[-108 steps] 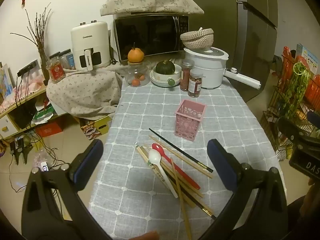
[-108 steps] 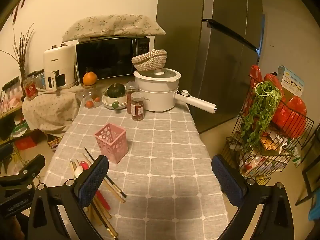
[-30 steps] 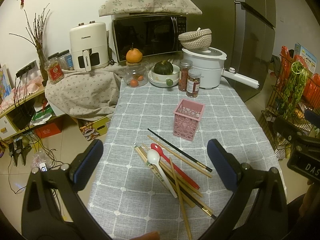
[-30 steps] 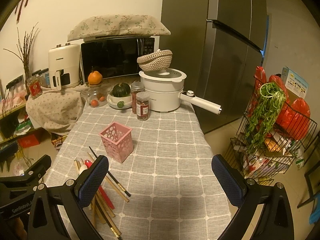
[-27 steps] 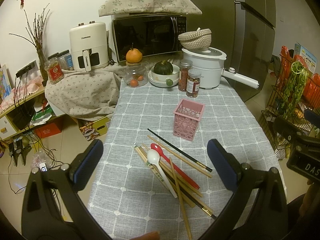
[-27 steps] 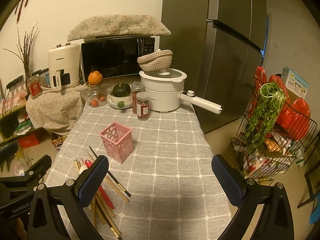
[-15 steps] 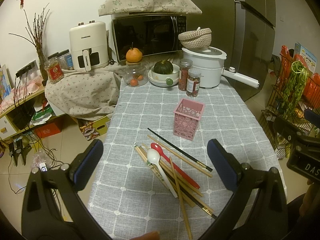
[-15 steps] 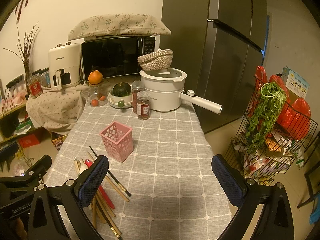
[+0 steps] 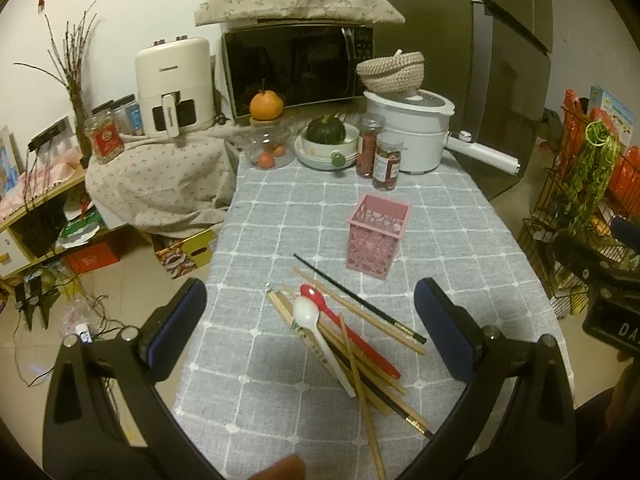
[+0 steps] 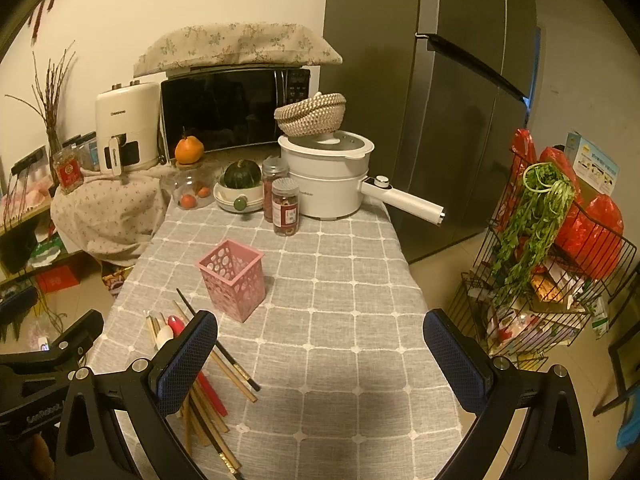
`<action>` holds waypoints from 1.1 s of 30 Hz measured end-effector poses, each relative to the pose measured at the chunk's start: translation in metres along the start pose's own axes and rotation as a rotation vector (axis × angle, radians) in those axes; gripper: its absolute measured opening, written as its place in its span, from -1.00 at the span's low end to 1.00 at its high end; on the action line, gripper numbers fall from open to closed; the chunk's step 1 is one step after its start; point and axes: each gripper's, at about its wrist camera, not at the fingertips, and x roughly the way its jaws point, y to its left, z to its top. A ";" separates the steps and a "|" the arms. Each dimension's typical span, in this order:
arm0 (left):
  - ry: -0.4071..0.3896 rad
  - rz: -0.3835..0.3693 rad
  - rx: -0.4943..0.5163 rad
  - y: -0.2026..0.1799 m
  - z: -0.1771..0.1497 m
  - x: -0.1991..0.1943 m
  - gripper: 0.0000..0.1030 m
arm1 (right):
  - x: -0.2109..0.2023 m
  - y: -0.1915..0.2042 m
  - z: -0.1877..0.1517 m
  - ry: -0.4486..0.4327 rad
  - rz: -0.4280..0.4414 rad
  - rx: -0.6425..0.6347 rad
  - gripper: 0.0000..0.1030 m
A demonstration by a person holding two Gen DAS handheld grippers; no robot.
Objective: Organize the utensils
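Note:
A pink perforated holder (image 9: 378, 235) (image 10: 233, 279) stands upright and empty on the grey checked tablecloth (image 9: 440, 240). In front of it lies a loose pile: several wooden chopsticks (image 9: 362, 364), a dark chopstick (image 9: 360, 299), a white spoon (image 9: 316, 334) and a red spoon (image 9: 348, 330). My left gripper (image 9: 310, 334) hangs open above the pile, fingers on either side, touching nothing. My right gripper (image 10: 320, 360) is open over bare cloth, right of the pile (image 10: 200, 380); its left finger hides part of it.
At the table's far end stand a white pot (image 9: 408, 136) with a long handle (image 10: 404, 200), two spice jars (image 9: 386, 160), a bowl with a green squash (image 9: 326, 140) and a glass jar (image 9: 268, 148). A wire rack with greens (image 10: 540, 248) stands right of the table.
Nothing on the table has moved. The right wrist view has risen and pushed slightly forward since the oldest frame; both grippers stay open.

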 end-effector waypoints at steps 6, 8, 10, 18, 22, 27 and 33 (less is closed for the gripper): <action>0.133 -0.103 0.022 0.012 0.010 0.030 1.00 | 0.014 0.003 0.012 0.056 0.037 -0.044 1.00; 0.203 -0.138 0.014 0.023 0.013 0.046 1.00 | 0.017 0.003 0.017 0.062 0.050 -0.058 1.00; 0.240 -0.167 0.010 0.030 0.015 0.057 1.00 | 0.024 0.004 0.024 0.081 0.079 -0.067 1.00; 0.463 -0.232 -0.040 0.052 0.008 0.132 0.48 | 0.068 0.026 0.037 0.180 0.193 -0.156 1.00; 0.556 -0.250 -0.073 0.058 -0.004 0.167 -0.05 | 0.098 0.032 0.027 0.243 0.227 -0.154 1.00; 0.643 -0.233 -0.127 0.069 -0.012 0.200 -0.19 | 0.127 0.031 0.015 0.338 0.271 -0.168 0.99; 0.688 -0.162 -0.195 0.085 -0.019 0.231 -0.50 | 0.142 0.028 0.013 0.373 0.284 -0.158 0.99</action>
